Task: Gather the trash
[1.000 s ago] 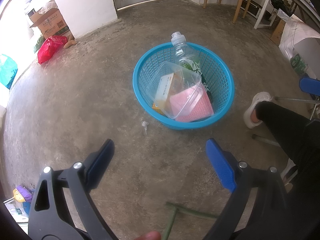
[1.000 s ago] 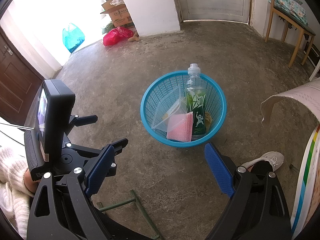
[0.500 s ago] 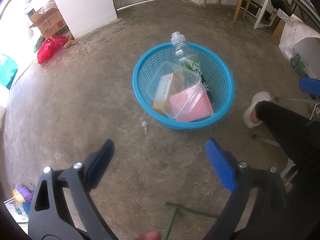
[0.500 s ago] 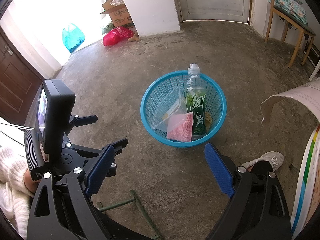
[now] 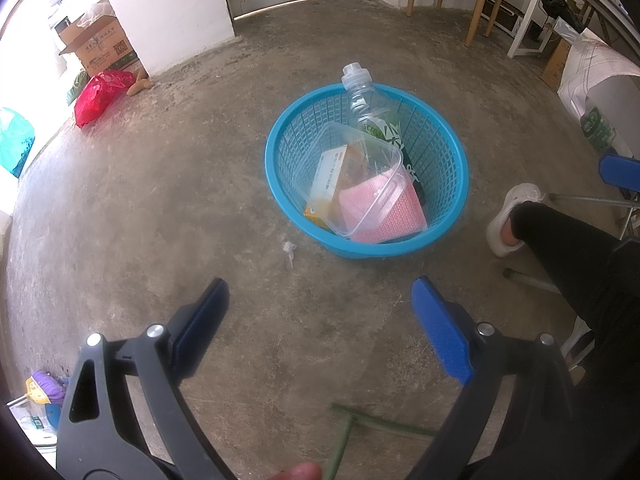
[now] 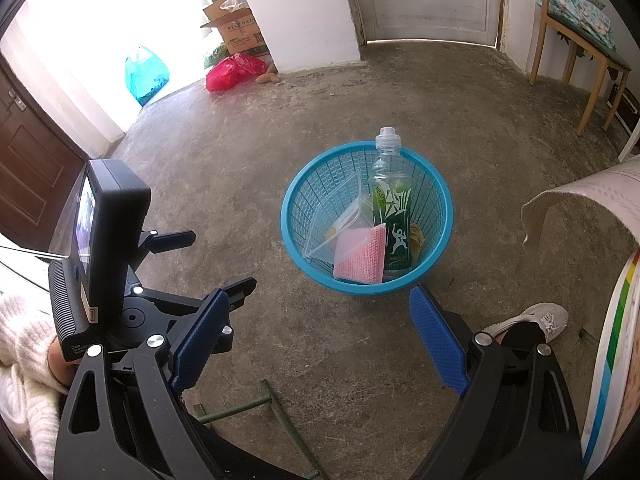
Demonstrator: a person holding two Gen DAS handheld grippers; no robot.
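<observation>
A blue plastic basket stands on the concrete floor. Inside lean a green-labelled plastic bottle, a clear plastic container, a pink cloth and a small carton. A tiny white scrap lies on the floor just left of the basket. My left gripper hangs open and empty, short of the basket. My right gripper is open too, with nothing between its fingers. The left gripper's body shows at the left of the right wrist view.
A person's leg and white shoe rest right of the basket. A red bag, a teal bag and a cardboard box sit by the far wall. Wooden table legs and a blue chair stand at right.
</observation>
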